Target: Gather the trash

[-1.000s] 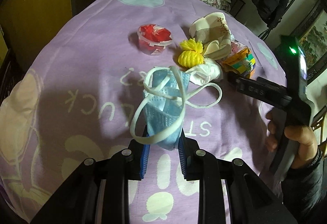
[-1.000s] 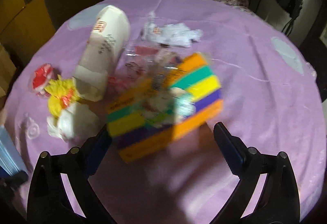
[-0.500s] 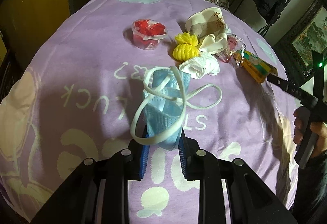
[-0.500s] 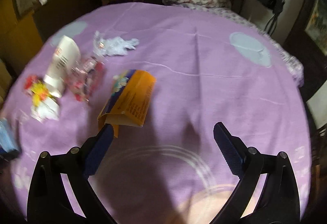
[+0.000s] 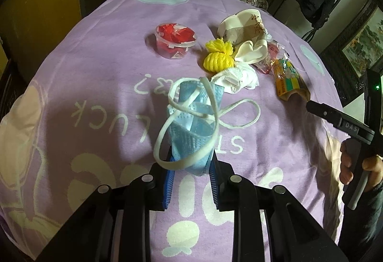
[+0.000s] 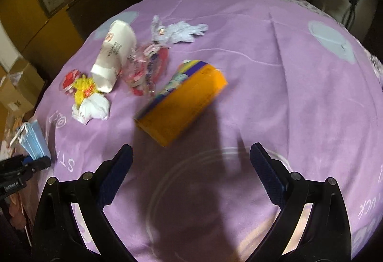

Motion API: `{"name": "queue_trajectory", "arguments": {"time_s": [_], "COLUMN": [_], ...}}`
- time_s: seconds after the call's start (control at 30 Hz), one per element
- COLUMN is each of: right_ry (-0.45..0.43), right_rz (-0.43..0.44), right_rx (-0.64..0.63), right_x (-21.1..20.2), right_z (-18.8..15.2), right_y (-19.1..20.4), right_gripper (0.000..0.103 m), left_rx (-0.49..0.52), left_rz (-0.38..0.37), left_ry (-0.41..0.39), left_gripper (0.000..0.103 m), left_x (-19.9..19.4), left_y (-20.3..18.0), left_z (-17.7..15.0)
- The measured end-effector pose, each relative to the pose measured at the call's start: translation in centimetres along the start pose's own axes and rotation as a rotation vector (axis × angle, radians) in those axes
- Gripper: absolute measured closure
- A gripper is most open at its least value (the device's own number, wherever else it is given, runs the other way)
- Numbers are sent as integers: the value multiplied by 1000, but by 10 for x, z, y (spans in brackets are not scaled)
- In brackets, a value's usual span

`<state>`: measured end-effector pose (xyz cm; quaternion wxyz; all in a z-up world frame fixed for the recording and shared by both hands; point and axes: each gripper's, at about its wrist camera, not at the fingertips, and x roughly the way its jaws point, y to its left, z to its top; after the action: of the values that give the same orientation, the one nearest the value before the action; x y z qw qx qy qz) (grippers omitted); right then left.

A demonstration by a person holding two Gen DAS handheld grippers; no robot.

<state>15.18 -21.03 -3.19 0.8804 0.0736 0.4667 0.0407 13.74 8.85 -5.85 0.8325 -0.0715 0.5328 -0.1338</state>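
My left gripper (image 5: 190, 167) is shut on a folded blue face mask (image 5: 194, 123) with white ear loops and holds it above the purple tablecloth (image 5: 95, 85); the mask also shows in the right wrist view (image 6: 33, 140). My right gripper (image 6: 190, 164) is open and empty, a little short of an orange striped box (image 6: 182, 104) that lies on the cloth; the box also shows in the left wrist view (image 5: 288, 81). The right gripper's body (image 5: 344, 125) shows at the right edge there.
Trash lies in a cluster: a red-filled plastic cup (image 5: 176, 40), yellow wrappers (image 5: 217, 57), a crushed white paper cup (image 5: 246, 32), crumpled white tissue (image 5: 237, 77), clear red packets (image 6: 146, 68) and a pale plastic wrapper (image 6: 179, 31). A clear glass bowl rim (image 6: 215, 152) lies under the right gripper.
The right gripper pulled back from the orange box and then came closer to it again, staying open. The box now lies flatter. The left gripper kept holding the mask, nearly still.
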Motion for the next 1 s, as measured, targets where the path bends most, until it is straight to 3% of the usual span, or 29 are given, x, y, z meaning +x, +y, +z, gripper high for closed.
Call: {"name": "queue_trajectory", "arguments": {"time_s": [0.2, 0.4, 0.67, 0.87, 0.93, 1.0], "right_ry": [-13, 0, 33, 86, 82, 94], "right_rz": [2, 72, -7, -64, -72, -35], "right_rx": [100, 78, 146, 106, 92, 99], "right_x": [13, 17, 39, 62, 60, 53], "right_z": [24, 26, 38, 50, 49, 44], "right_y": [3, 22, 13, 26, 29, 26], "right_gripper": [8, 8, 9, 24, 42, 53], "left_rx": [-11, -17, -23, -32, -30, -31], "left_rz": [0, 6, 8, 12, 12, 14], "left_ry": [-4, -11, -7, -1, -2, -3], "left_gripper": [77, 76, 76, 76, 76, 76], "left_x": [-2, -8, -7, -6, -7, -9], "left_y": [1, 5, 7, 8, 8, 8], "left_z": [-1, -2, -3, -2, -2, -3]}}
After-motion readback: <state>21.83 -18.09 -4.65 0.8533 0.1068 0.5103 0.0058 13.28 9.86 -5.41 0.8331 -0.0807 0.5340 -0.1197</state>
